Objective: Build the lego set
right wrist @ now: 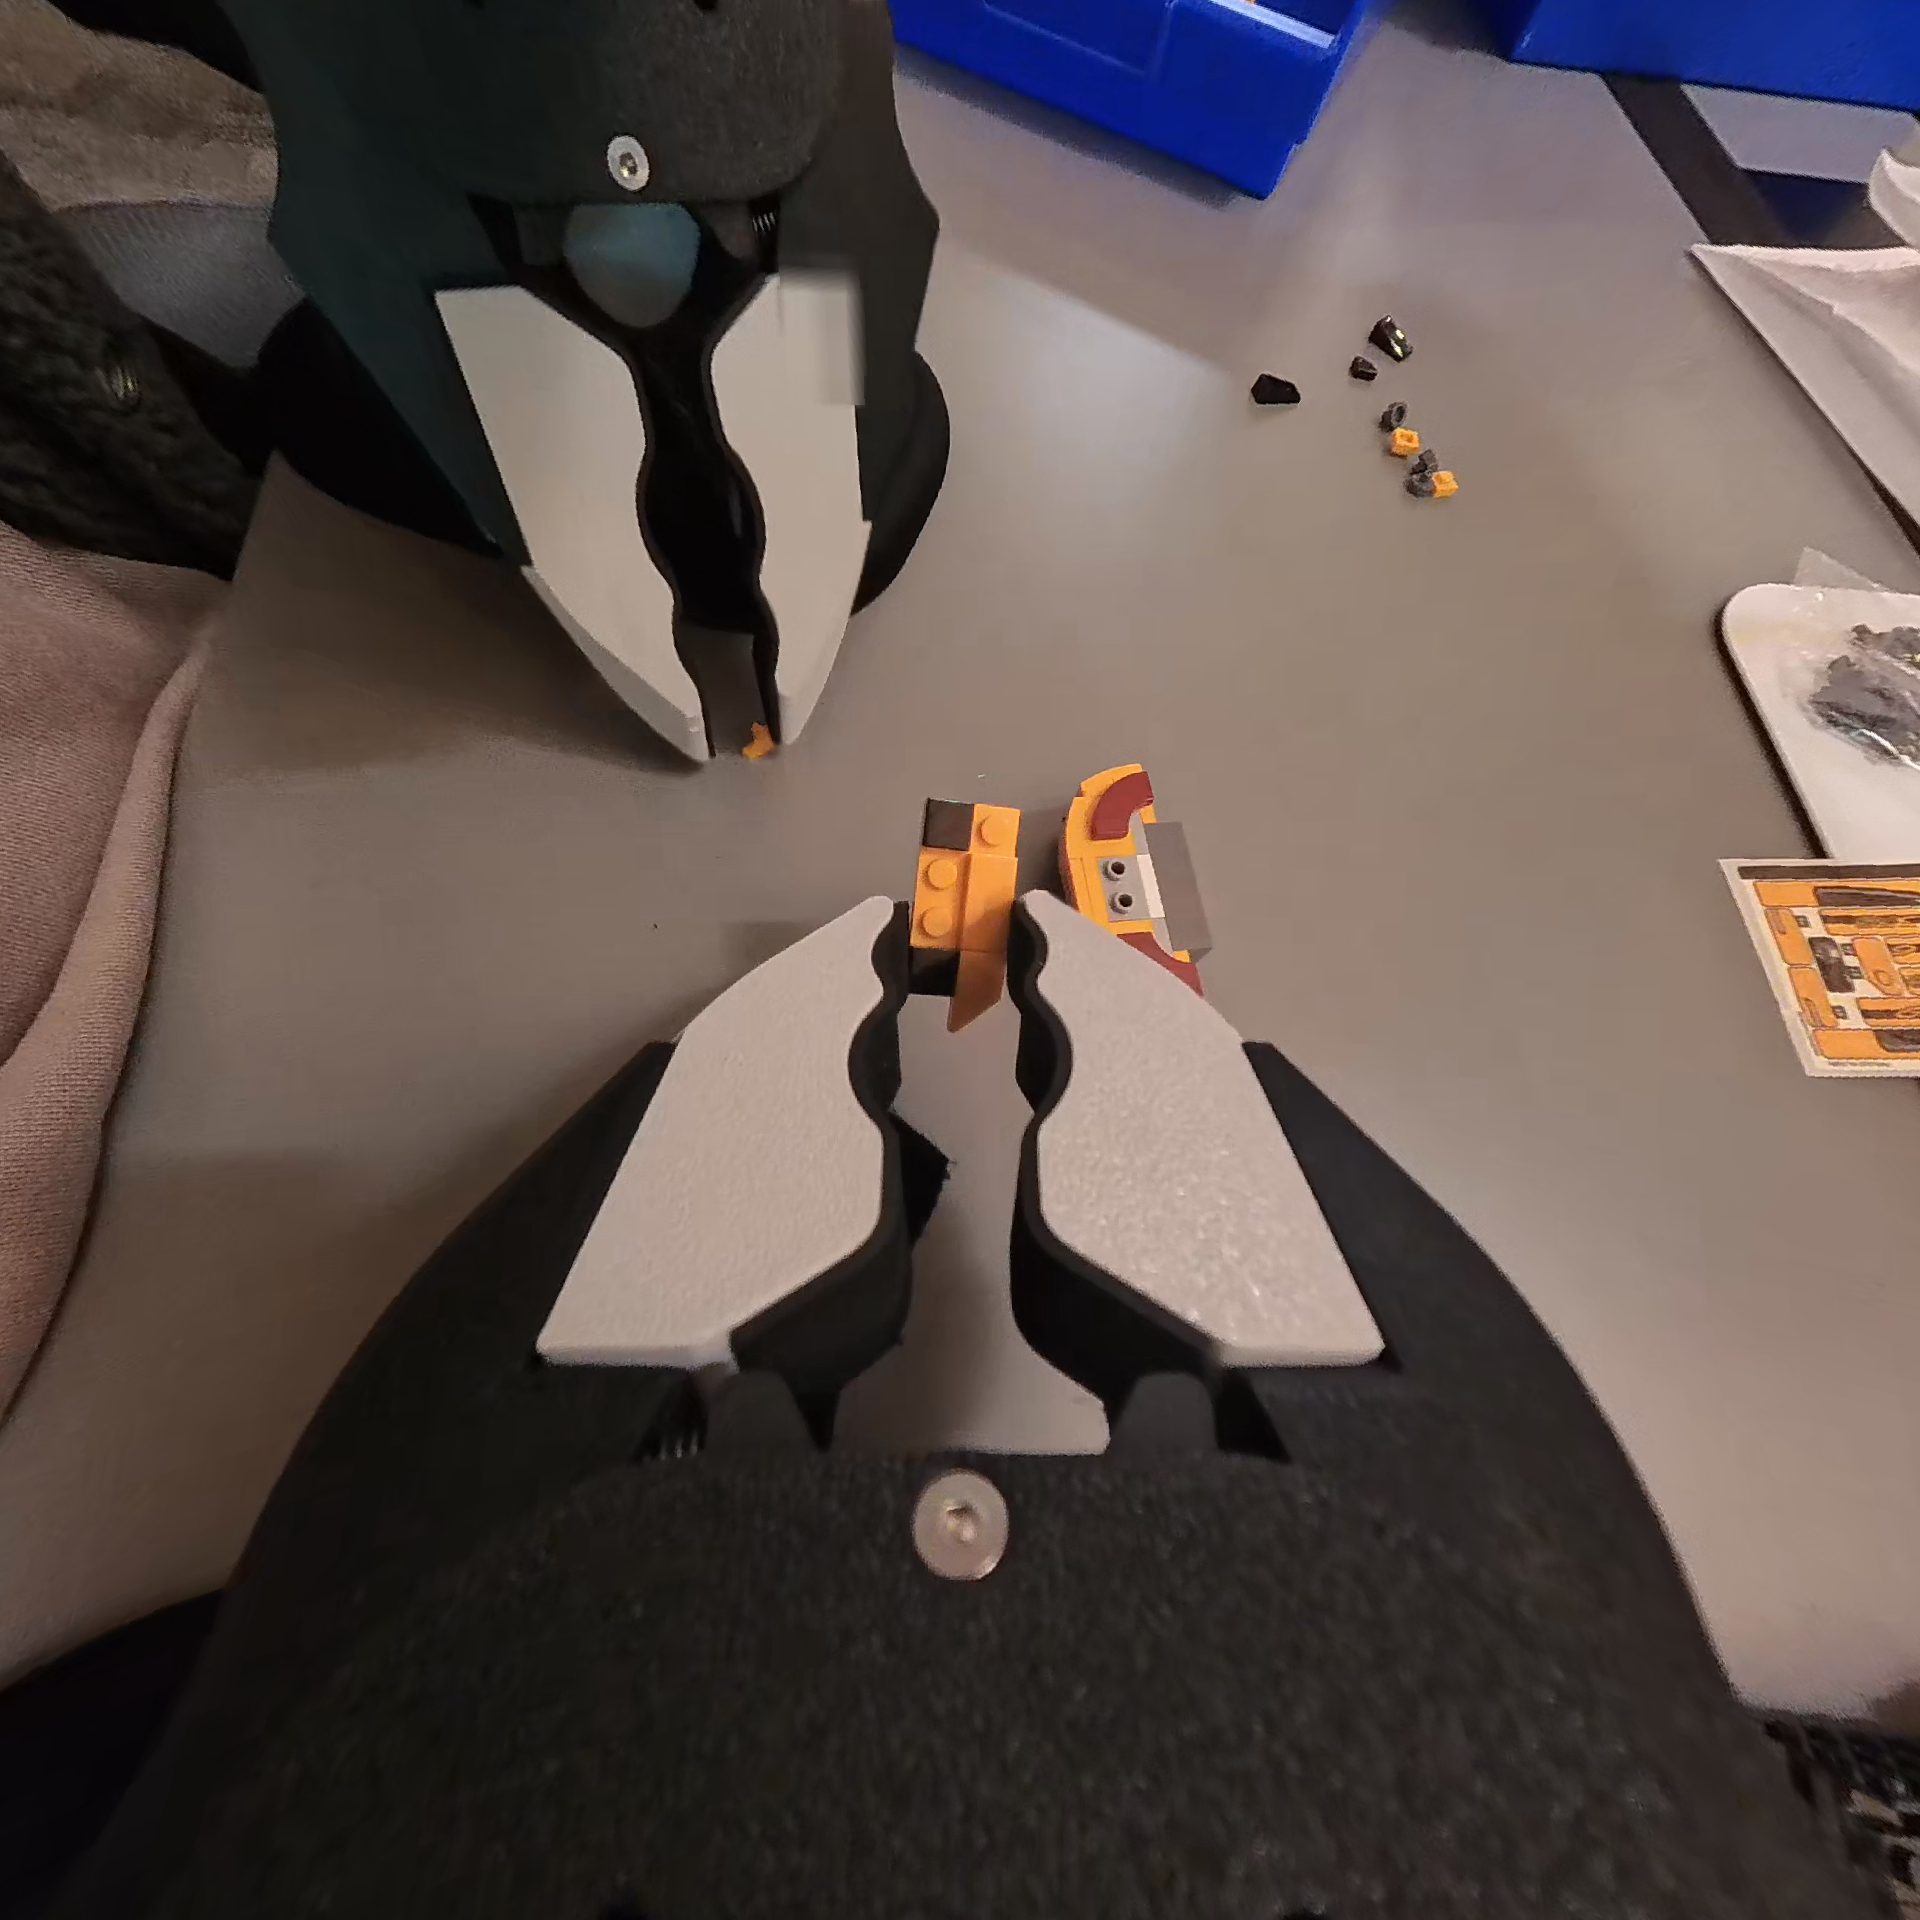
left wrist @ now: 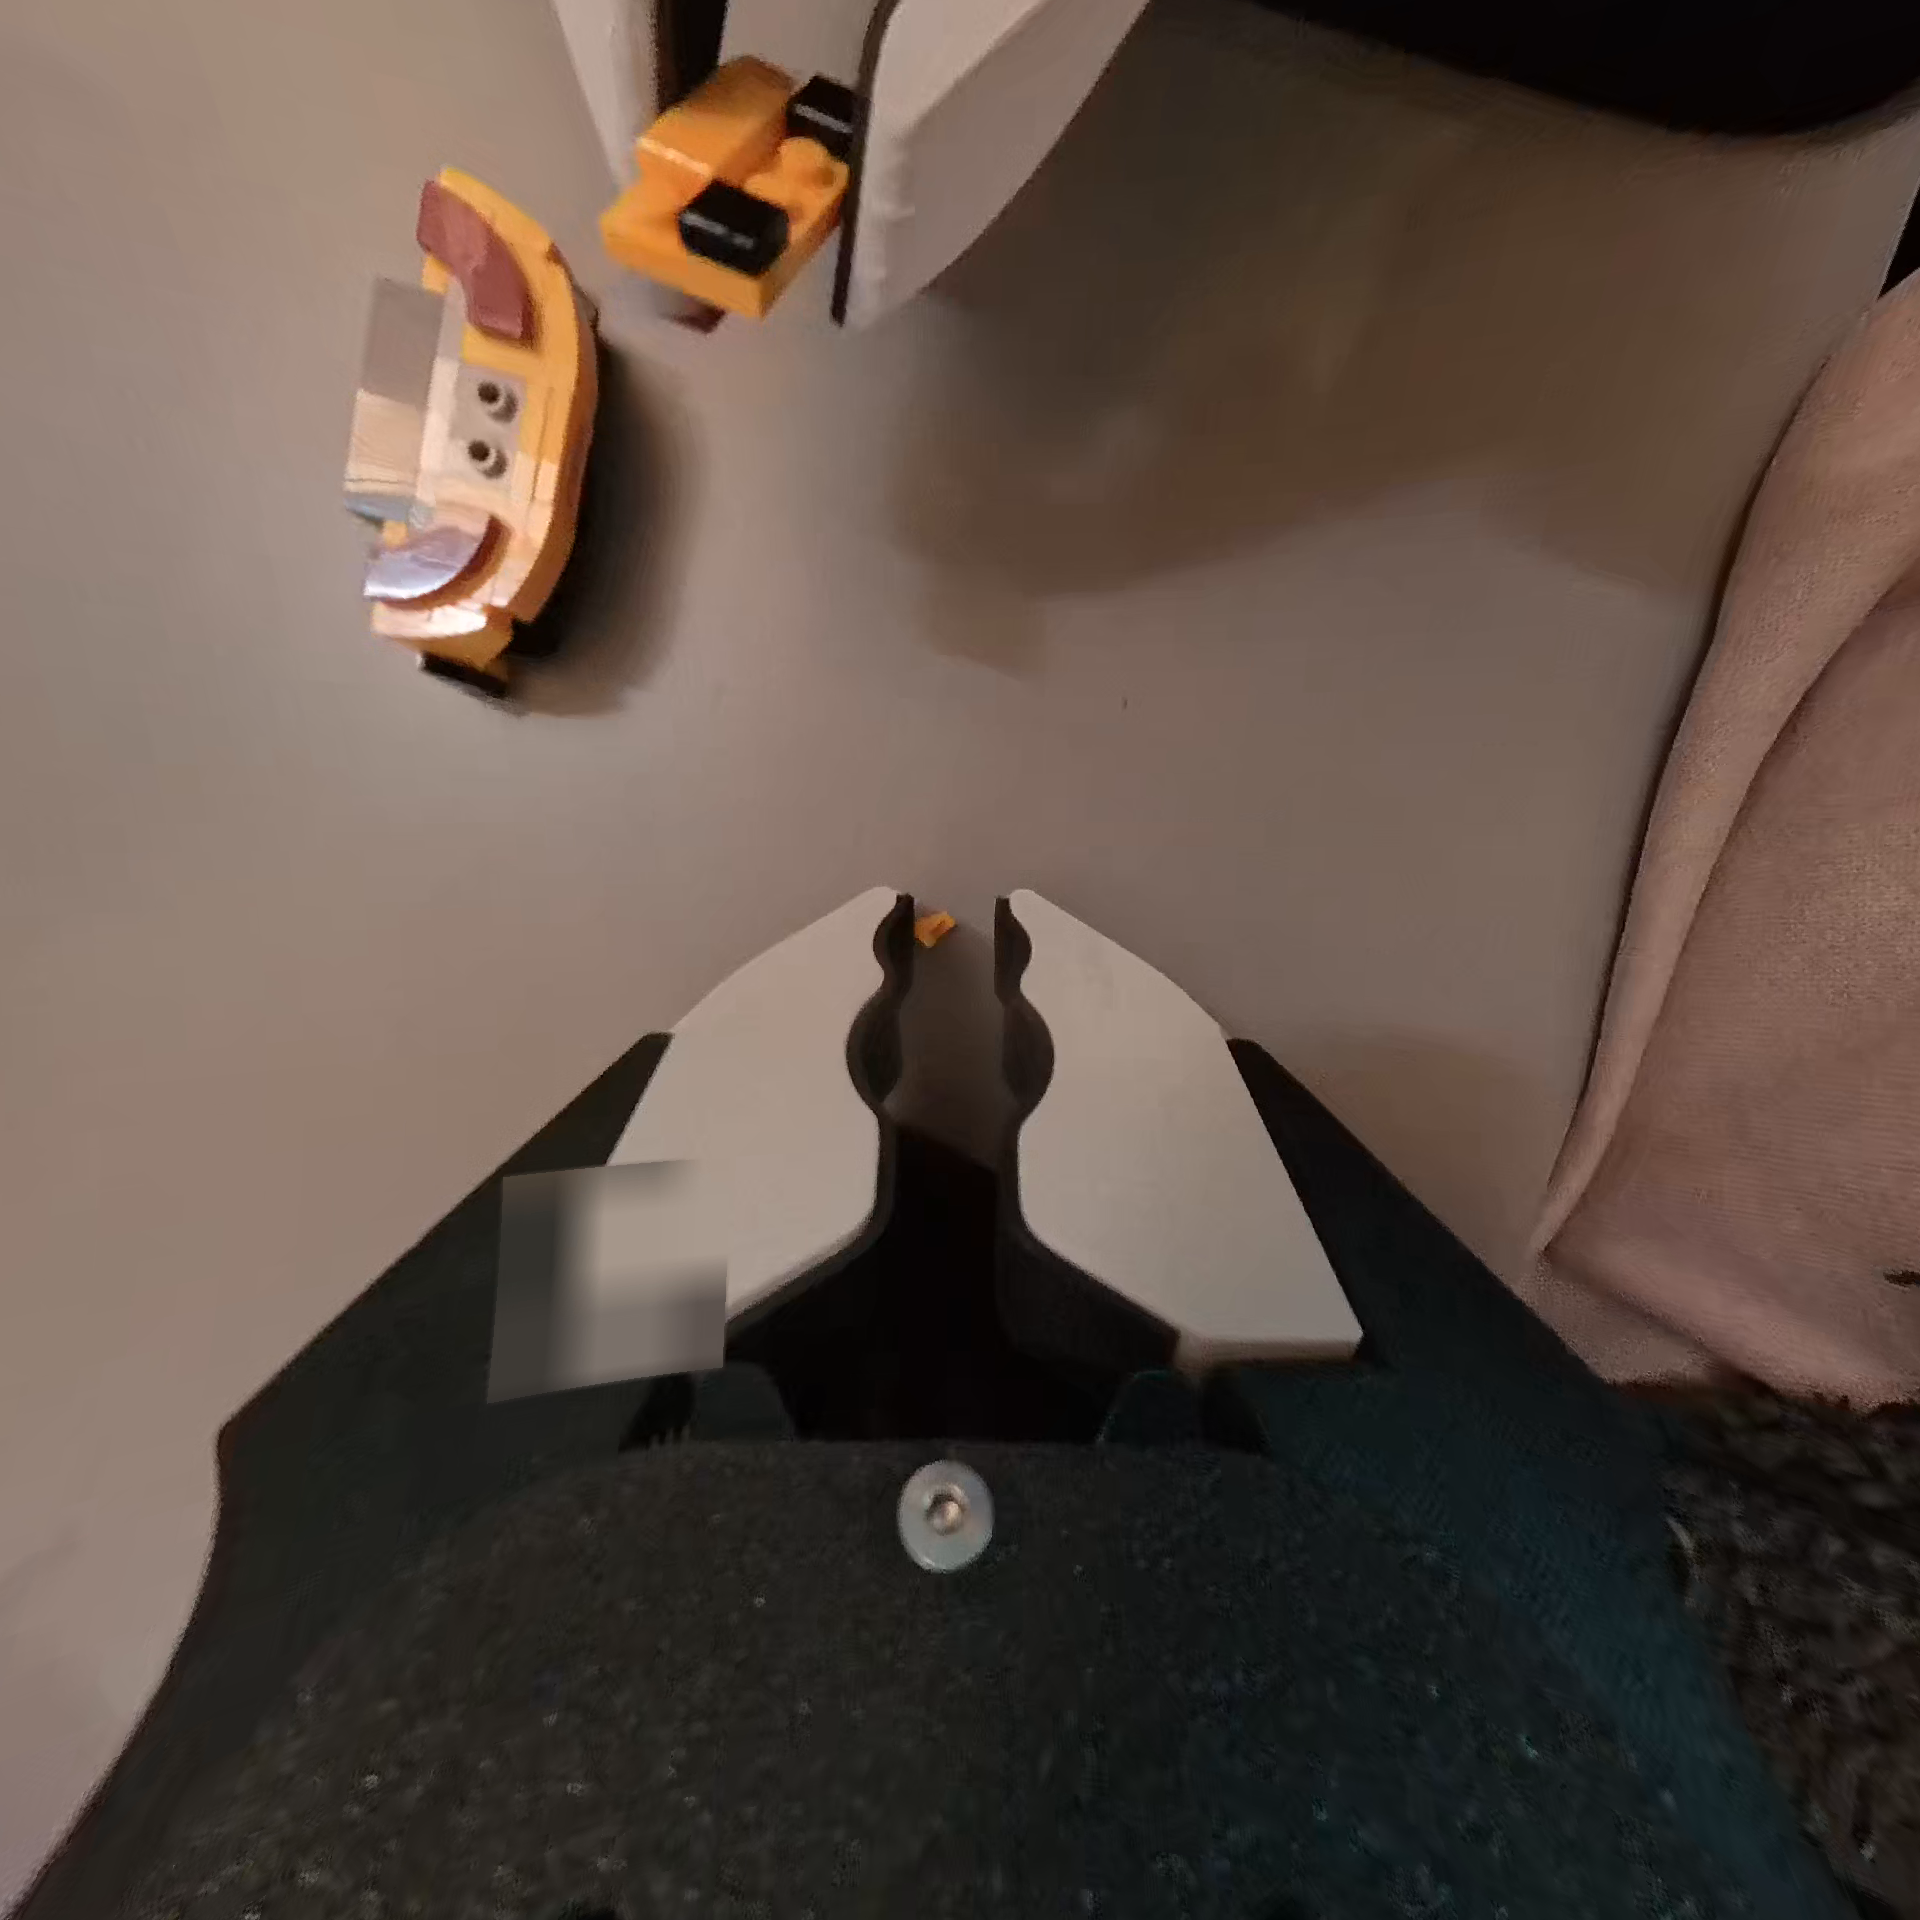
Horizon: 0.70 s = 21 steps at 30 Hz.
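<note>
Left gripper [left wrist: 945,920]: you are pinching a tiny orange piece [left wrist: 935,927] at its fingertips.
Right gripper [right wrist: 956,940]: you are bracing the orange sub-assembly [right wrist: 961,883] between its part-spread fingers.
Advice: keep pressing straight onto studs.

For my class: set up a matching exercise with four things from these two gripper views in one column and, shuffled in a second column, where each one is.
Things:
1. tiny orange piece
2. orange-black assembly
3. sticker sheet
4. blue bin

Places:
A. far edge of the table
B. between the right gripper's fingertips
C. at the left gripper's fingertips
D. right side of the table, flat

Pairs: 1-C, 2-B, 3-D, 4-A
</note>
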Each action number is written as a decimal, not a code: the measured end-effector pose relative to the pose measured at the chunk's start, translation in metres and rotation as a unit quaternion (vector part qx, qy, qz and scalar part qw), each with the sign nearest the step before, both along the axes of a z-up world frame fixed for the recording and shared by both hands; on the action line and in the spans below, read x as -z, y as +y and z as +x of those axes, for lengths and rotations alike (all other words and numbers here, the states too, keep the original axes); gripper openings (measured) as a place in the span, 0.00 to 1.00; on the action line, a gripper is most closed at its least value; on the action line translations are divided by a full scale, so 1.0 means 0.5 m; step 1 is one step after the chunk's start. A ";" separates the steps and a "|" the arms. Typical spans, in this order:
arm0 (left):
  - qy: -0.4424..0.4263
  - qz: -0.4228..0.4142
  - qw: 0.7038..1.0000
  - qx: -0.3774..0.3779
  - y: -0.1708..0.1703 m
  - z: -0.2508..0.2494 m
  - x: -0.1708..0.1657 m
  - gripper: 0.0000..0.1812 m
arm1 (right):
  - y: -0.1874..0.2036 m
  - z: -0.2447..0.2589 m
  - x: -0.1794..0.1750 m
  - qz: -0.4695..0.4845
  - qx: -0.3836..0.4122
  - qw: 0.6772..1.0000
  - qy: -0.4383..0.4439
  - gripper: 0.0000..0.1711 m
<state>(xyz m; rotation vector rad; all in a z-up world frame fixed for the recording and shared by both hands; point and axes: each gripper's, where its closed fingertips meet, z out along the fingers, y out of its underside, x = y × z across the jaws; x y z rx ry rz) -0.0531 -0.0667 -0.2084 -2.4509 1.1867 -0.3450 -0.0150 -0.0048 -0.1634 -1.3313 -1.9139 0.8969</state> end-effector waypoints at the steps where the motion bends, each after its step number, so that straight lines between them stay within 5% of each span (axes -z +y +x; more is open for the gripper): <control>1: 0.000 -0.001 1.000 -0.003 -0.002 -0.004 0.000 0.08 | -0.001 0.000 0.001 -0.001 -0.001 1.000 -0.002 0.10; 12: 0.010 0.028 1.000 -0.010 -0.012 -0.023 -0.012 0.07 | -0.007 -0.001 0.010 -0.007 -0.007 1.000 -0.010 0.10; 21: 0.119 0.059 0.978 0.160 0.005 -0.038 -0.005 0.08 | -0.013 0.001 0.010 -0.007 -0.013 1.000 -0.013 0.10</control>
